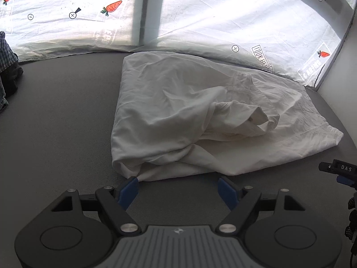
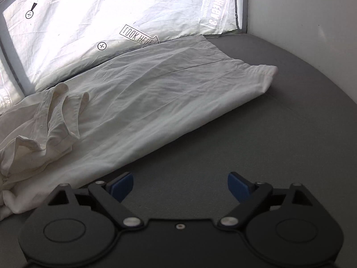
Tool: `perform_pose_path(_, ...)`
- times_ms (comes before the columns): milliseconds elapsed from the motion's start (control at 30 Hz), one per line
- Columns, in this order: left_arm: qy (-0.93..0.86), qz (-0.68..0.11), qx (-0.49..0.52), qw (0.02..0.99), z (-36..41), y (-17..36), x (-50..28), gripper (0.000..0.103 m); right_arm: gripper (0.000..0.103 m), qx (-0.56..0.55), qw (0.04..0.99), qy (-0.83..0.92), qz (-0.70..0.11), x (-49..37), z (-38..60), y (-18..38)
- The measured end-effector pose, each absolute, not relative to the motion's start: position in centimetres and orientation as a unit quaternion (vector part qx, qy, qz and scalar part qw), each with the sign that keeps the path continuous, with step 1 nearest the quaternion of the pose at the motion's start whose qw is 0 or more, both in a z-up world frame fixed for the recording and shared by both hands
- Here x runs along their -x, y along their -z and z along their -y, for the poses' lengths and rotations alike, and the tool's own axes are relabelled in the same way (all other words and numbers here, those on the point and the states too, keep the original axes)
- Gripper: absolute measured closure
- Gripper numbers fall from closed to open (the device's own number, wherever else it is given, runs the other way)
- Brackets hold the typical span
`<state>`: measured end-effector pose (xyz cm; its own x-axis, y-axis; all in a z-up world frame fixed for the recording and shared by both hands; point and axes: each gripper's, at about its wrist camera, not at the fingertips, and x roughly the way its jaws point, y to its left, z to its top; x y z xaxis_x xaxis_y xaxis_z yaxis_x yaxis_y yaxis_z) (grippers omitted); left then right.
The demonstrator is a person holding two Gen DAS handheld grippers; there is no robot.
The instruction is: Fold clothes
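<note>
A white shirt (image 1: 200,116) lies partly folded on the grey table (image 1: 62,116), with a cuffed sleeve (image 1: 252,118) crumpled on top. My left gripper (image 1: 178,187) is open and empty, just in front of the shirt's near edge; its left fingertip (image 1: 130,186) is close to the shirt's near corner. In the right wrist view the same shirt (image 2: 145,102) spreads from the left to the middle, with the collar and sleeve (image 2: 55,120) bunched at the left. My right gripper (image 2: 180,185) is open and empty over bare table, beside the shirt's near edge.
A white printed sheet with carrots (image 1: 111,7) covers the window behind the table. Dark checked clothes (image 1: 6,67) are piled at the far left. A white wall (image 2: 312,17) bounds the table on the right. The other gripper's tip (image 1: 341,172) shows at the right edge.
</note>
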<state>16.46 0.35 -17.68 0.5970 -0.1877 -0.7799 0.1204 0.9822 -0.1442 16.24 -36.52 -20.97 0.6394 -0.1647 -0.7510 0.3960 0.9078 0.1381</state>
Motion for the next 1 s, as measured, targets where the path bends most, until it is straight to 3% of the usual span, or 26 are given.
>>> perform_pose_path(267, 0.015, -0.445, 0.071, 0.892, 3.6, 18.9, -12.3, 0.024, 0.063, -0.204, 0.887, 0.181, -0.373, -19.3, 46.1, 21.5)
perform_pose_path(700, -0.129, -0.458, 0.136, 0.869, 3.7, 19.3, -14.1, 0.024, 0.063, -0.253, 0.882, 0.188, -0.351, -26.6, 55.5, 23.4)
perform_pose_path(900, -0.152, -0.427, 0.116, 0.884, 4.5, 17.9, -17.8, 0.023, 0.051, -0.242, 0.885, 0.192, -0.349, -28.2, 55.2, 23.6)
perform_pose_path(1000, -0.161, -0.411, 0.115, 0.890, 4.4, 17.6, -19.5, 0.023, 0.056, -0.327, 0.865, 0.191, -0.329, -28.1, 56.9, 23.8)
